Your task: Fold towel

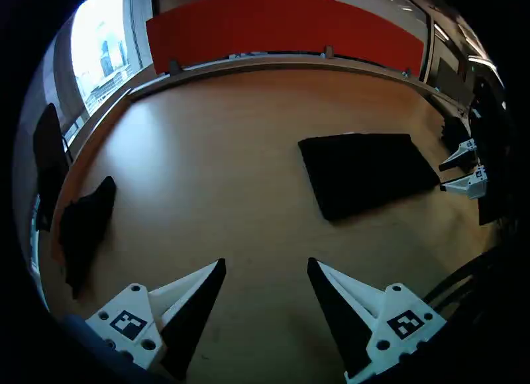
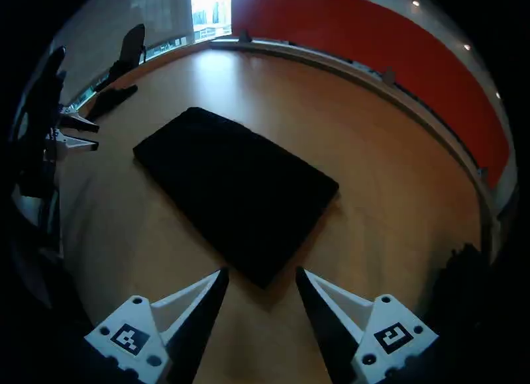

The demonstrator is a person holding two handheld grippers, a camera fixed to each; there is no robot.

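**Both grippers open, black towel (image 2: pixel 235 185) flat on wooden table (image 1: pixel 199 159)**

In the left gripper view, the left gripper (image 1: pixel 265 261) is held wide open over bare tabletop, with nothing gripped; the towel is seen toward 2 o'clock. In the right gripper view, the right gripper (image 2: pixel 262 270) is spread wide and empty, with the towel's near corner at 12 o'clock, just beyond the fingertips.

Nothing here you can actually read: no words, brands or numbers anywhere. The closest you get are the square black-and-white coded tags (image 1: pixel 128 324) in the bottom corners of the frame, one on each of the fingers (image 1: pixel 182 301) of the left gripper (image 1: pixel 266 265). There's the same kind of pair (image 2: pixel 128 336) on the right gripper (image 2: pixel 262 270). They're block patterns, not letters.
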